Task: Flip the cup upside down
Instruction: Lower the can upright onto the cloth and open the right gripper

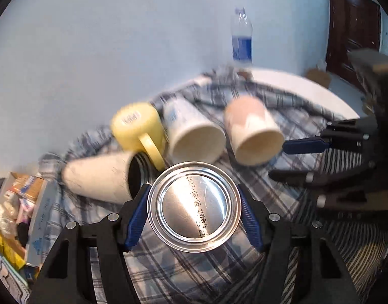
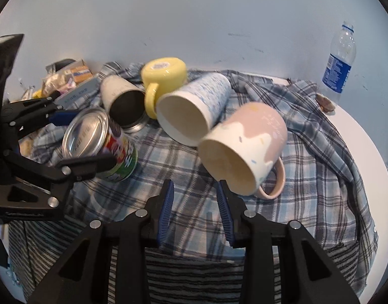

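My left gripper (image 1: 194,210) is shut on a tin can (image 1: 194,206), its silver end facing the camera; in the right wrist view the can (image 2: 102,141) has a colourful label and is held tilted above the cloth by the left gripper (image 2: 85,139). My right gripper (image 2: 195,205) is open and empty, just in front of the pink and white mug (image 2: 247,149), which lies on its side, mouth toward me. A blue-speckled cup (image 2: 194,109) and a white tumbler (image 2: 123,101) also lie on their sides. A yellow mug (image 2: 163,76) stands upside down.
A plaid cloth (image 2: 308,136) covers a round white table (image 2: 371,152). A water bottle (image 2: 338,65) stands at the back right by the wall. A pile of boxes and packets (image 2: 67,78) sits at the back left. A dark door (image 1: 353,25) is far right.
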`<state>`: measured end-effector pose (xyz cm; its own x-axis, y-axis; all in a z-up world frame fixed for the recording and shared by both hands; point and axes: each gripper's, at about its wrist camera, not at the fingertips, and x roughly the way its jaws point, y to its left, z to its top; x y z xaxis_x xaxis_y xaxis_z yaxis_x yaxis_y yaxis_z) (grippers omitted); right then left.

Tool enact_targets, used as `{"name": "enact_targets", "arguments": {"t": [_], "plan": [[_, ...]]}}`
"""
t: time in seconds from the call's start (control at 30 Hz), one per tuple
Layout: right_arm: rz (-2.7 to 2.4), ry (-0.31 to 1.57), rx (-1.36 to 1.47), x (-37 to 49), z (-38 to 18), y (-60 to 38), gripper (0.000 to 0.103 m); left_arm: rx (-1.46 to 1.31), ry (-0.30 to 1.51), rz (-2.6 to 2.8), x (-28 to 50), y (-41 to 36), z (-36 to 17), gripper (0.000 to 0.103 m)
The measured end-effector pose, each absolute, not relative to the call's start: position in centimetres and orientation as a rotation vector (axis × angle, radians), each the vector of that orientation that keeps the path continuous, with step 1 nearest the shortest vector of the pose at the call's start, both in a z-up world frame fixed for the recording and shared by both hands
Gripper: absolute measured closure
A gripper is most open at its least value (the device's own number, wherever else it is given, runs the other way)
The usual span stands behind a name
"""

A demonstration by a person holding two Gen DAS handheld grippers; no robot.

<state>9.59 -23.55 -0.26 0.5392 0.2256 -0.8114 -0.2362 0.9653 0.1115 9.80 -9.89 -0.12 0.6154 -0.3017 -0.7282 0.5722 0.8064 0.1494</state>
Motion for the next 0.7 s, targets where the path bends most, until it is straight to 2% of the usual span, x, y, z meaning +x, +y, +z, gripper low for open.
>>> {"name": "enact_targets", "arguments": {"t": [0.03,0.07,0.17,0.47,0.7], "plan": [[0.276,0.945,-0.014,9.5,0.1,-23.4,0.048,0.390,0.729,-0.503,9.5,-9.8,0.4,0.035],[0.277,0.922,-0.017,9.3,0.6,-23.4,0.045,0.387,0.708,-0.493,9.1,-9.6,0.8,0.035],[0.270,0.893,-0.024,9.0,1.5,-23.1,0.045,0.341,0.673,-0.499,8.3,-8.8,2.0,0.033],[0.248,0.891,-0.015,8.6,2.0,-23.4,0.045,0.298,0.726,-0.462,8.0,-7.3,1.9,0.033],[0.246,0.820,0.022,8.1,3.5,-24.5,0.045,0.240,0.541,-0.296,4.6,-4.2,5.3,0.033]]}}
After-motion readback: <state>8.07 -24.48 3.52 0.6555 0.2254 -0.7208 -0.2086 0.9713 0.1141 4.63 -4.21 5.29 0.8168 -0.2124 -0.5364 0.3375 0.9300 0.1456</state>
